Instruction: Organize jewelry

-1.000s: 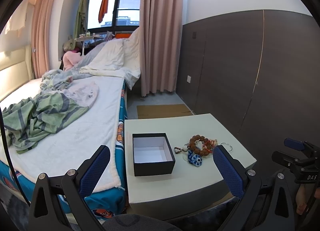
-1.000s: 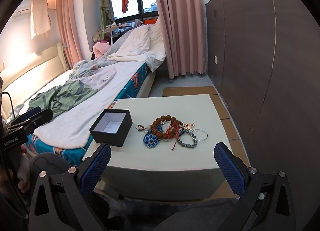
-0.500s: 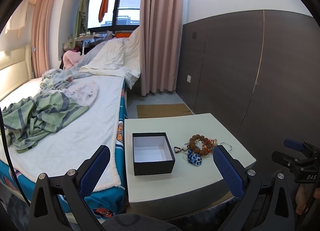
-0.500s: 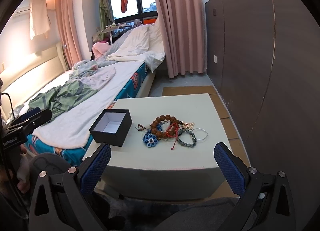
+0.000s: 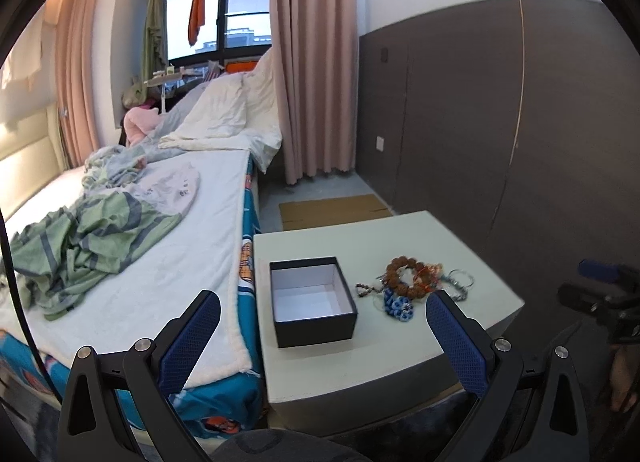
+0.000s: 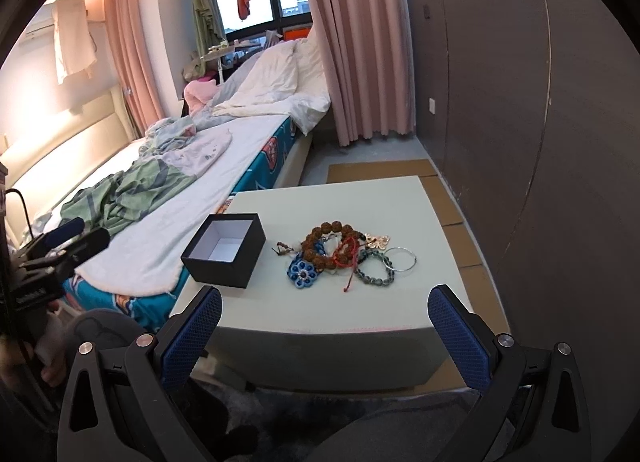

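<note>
Right now I'm holding both tongs back from the pale tabletop, short of its near edge, touching nothing. Left tongs are spread wide and released, blue pads far apart with nothing between them. Right tongs are spread wide too, released, empty.

Jewelry pile is lying on the tabletop, roughly mid-surface in the right wrist view, right of the box. In it I'm seeing a brown bead bracelet on top, a blue flower piece at its near-left, a red cord bracelet with a loose tail toward me, a grey-green bead bracelet, a thin silver bangle at the far right edge of the pile, and a gold-coloured piece behind. Pieces are overlapping and tangled, so I can't tell exactly what touches what.

Open black box, white inside, is sitting upright near the tabletop's left edge, just beside the pile but apart from it; nothing is showing inside it. From the left wrist view the box is sitting between my pads, with the pile to its right.

Bed with crumpled green bedding is running along the tabletop's left side
</note>
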